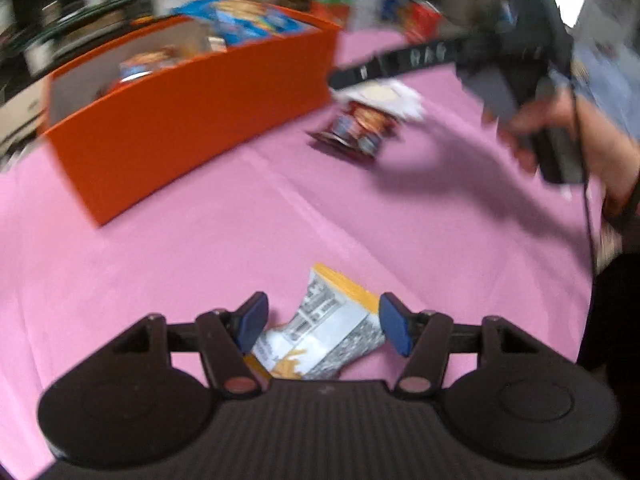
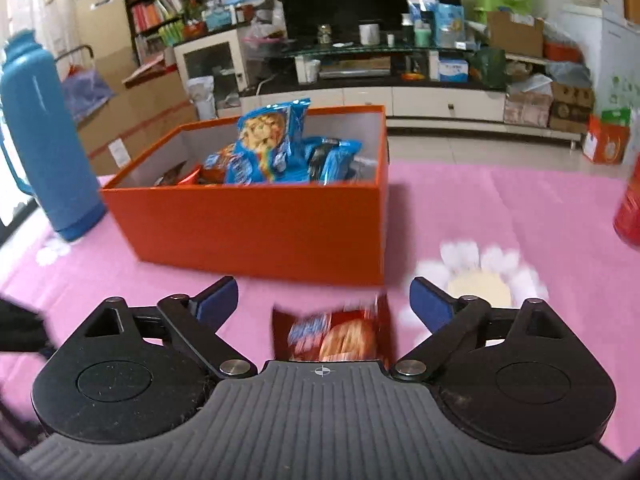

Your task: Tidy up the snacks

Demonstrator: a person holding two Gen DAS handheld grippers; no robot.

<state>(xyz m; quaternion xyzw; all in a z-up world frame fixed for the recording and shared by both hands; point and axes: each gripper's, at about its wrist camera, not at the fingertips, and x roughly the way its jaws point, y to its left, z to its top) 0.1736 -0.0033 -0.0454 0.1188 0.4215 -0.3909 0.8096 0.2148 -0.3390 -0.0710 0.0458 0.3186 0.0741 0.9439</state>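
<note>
Left gripper [image 1: 322, 322]: we find it wide apart around the yellow-white packet [image 1: 320, 336] on the counter [image 1: 200, 264].
Right gripper [image 2: 322, 300]: we find it spread wide, red packet [image 2: 336, 336] between the fingers.
Orange box [image 2: 256, 224]: holds blue packets [image 2: 272, 148].

Orange box [image 2: 256, 224] holds blue packets [image 2: 266, 148]; red packet [image 2: 336, 336] and seemingly crumpled yellow-white packet [image 1: 328, 328] lie outside.

Pink table [image 2: 500, 208]: orange box [image 2: 256, 228], packets, flask.

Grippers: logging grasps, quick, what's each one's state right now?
Left gripper: open, around the yellow packet.
Right gripper: open, over the red packet.
</note>
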